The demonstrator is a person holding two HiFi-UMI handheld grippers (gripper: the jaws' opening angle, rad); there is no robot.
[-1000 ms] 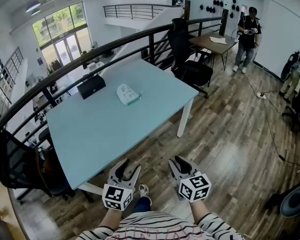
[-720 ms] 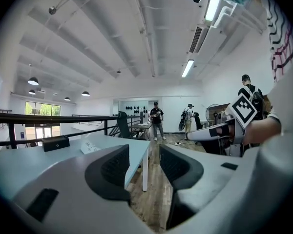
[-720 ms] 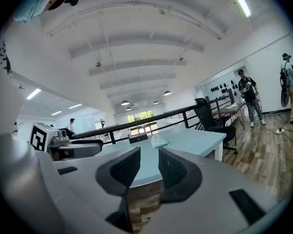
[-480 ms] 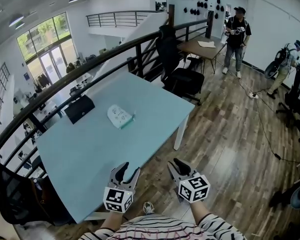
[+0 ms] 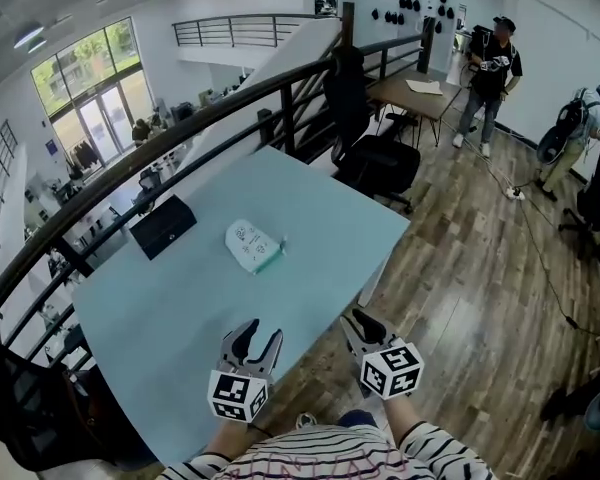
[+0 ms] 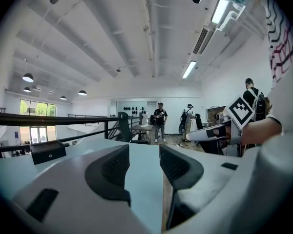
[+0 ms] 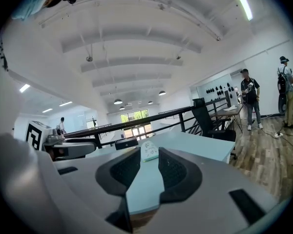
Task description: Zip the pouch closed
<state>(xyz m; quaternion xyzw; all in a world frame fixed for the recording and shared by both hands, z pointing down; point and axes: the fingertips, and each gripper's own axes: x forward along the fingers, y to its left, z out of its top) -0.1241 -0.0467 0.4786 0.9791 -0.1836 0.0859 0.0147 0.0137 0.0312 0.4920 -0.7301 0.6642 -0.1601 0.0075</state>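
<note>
White patterned pouch (image 5: 252, 244) (teal edge)

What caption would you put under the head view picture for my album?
Left gripper and right gripper, both open, hover at the table's edge, the pouch lying mid-table.

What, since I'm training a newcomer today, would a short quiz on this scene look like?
1. True or false: the pouch lies on the table.
2. The left tool is: A open and empty; B shut on the pouch; C shut on a cable.
3. What else lies on the table besides the pouch?
Key: 1 true; 2 A; 3 a black box.
</note>
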